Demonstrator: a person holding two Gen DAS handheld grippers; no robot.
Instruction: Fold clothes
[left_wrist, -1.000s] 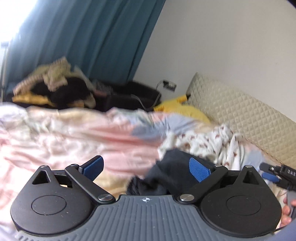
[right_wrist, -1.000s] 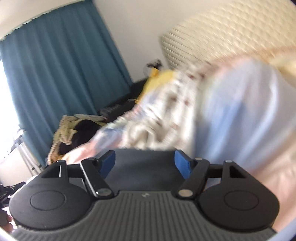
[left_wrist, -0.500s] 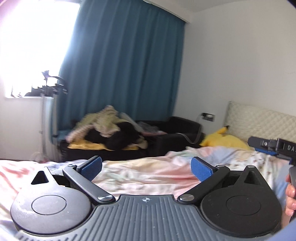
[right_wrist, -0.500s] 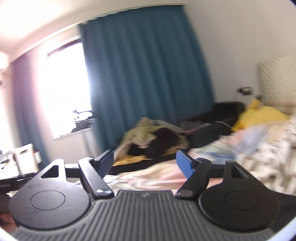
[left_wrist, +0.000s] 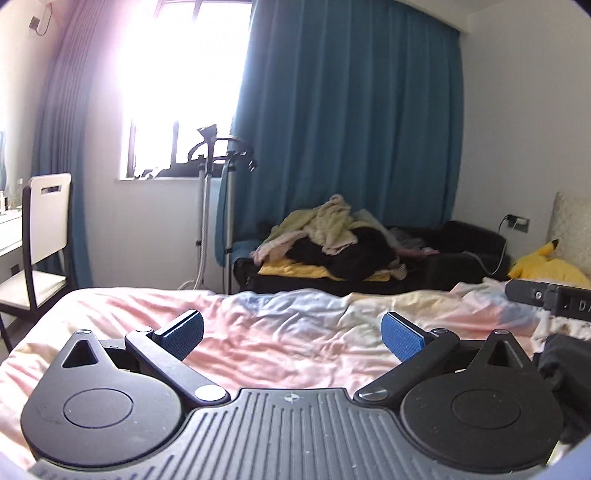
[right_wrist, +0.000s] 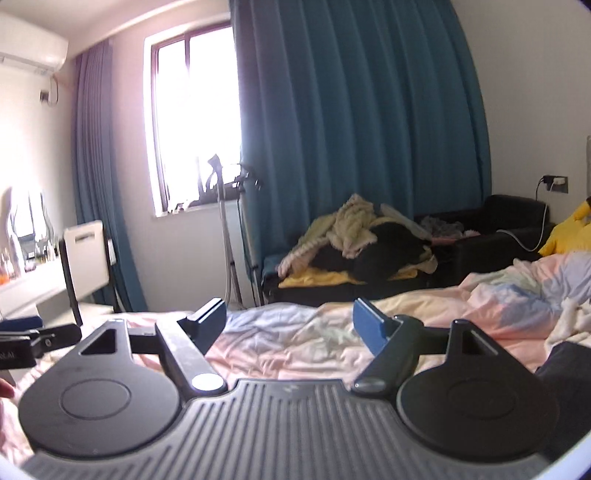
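Observation:
My left gripper (left_wrist: 291, 334) is open and empty, held level above the bed's pink and pastel sheet (left_wrist: 288, 332). My right gripper (right_wrist: 290, 321) is open and empty above the same sheet (right_wrist: 295, 339). A dark garment (left_wrist: 565, 369) lies on the bed at the right edge of the left wrist view; it also shows at the lower right of the right wrist view (right_wrist: 565, 373). A white patterned garment (right_wrist: 576, 317) lies beside it. The right gripper's body (left_wrist: 550, 295) shows at the right of the left wrist view.
A pile of clothes (left_wrist: 332, 236) lies on a dark sofa (left_wrist: 461, 251) beyond the bed. A yellow plush (left_wrist: 550, 262) sits by the quilted headboard. A white chair (left_wrist: 44, 236) and desk stand at left. A garment steamer stand (left_wrist: 207, 206) is under the window.
Both grippers have tilted up and swung left, away from the clothes on the bed near the headboard. The view now takes in the window, curtain and sofa. Jaws stayed open.

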